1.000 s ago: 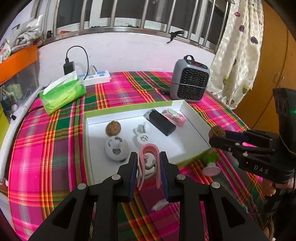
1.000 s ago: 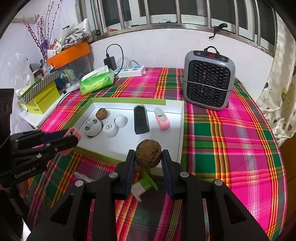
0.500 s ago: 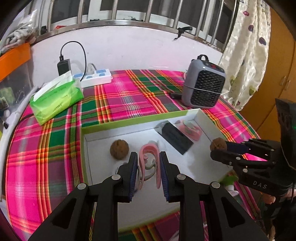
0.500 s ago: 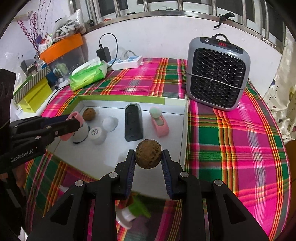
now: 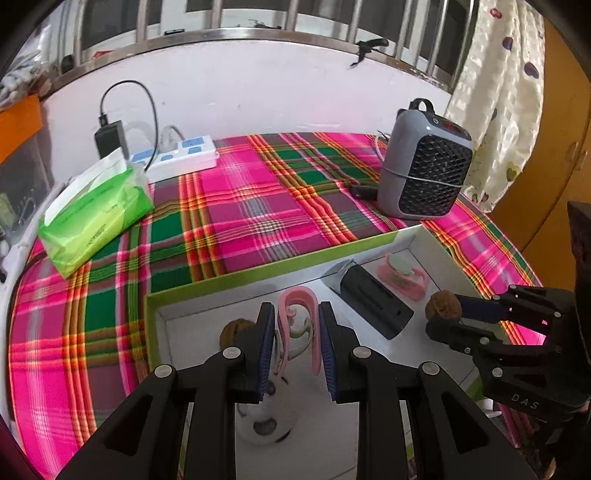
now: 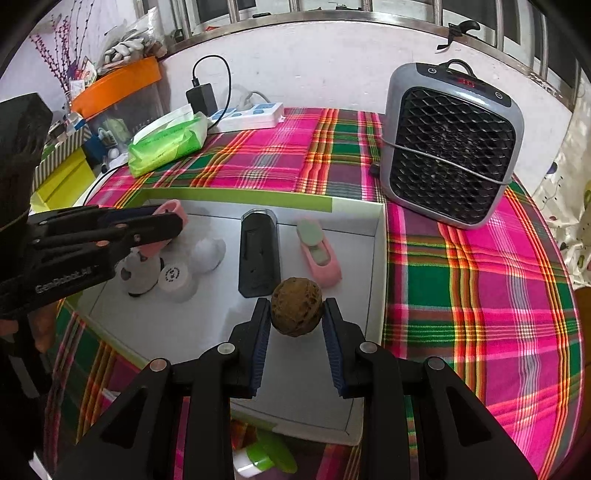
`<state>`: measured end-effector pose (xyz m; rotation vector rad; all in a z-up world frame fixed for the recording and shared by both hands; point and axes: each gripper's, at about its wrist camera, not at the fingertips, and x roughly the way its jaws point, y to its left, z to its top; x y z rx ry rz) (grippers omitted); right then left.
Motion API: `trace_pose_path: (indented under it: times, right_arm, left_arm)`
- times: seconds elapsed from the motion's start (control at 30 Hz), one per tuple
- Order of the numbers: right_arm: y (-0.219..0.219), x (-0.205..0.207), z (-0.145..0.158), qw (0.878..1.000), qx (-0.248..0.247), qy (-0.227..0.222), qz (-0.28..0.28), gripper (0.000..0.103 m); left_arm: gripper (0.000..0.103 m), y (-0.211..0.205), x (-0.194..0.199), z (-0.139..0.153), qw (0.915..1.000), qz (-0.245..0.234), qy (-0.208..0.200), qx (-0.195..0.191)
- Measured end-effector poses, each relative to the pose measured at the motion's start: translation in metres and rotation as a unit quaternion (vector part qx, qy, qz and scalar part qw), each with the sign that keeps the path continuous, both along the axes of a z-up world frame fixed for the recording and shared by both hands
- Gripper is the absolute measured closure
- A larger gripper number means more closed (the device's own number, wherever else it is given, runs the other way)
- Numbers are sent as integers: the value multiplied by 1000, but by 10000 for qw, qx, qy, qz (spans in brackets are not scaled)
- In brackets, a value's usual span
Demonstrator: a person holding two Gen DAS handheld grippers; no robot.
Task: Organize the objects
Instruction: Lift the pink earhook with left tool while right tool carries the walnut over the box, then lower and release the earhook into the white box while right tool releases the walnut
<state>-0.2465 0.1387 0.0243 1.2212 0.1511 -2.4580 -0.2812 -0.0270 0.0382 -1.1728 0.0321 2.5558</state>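
Fingers of both grippers closed on loads above the tray (image 6: 376, 236).
Left gripper (image 5: 297, 334) pinches a pink clip (image 5: 295, 306), right gripper (image 6: 296, 325) a walnut (image 6: 296, 312); neither is set down yet, and a green-capped piece (image 6: 266, 456) waits beneath the right fingers.

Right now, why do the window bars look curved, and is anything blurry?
Left wrist view: fisheye lens bends the window bars; the panda toy near the lens is soft. Right wrist view: walnut sharp, corners black.
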Motion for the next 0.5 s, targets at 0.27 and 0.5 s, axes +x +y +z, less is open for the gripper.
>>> trace_pose_path:
  times: [0.27, 0.5]
  right_arm:
    - [-3, -3, -3, 9999, 122, 43, 38, 73]
    - [-7, -4, -4, 9998, 167, 55, 78, 73]
  left_arm:
    - [81, 8, -14, -9, 9998, -72, -125, -151]
    - [81, 11, -19, -13, 9995, -85, -181, -237]
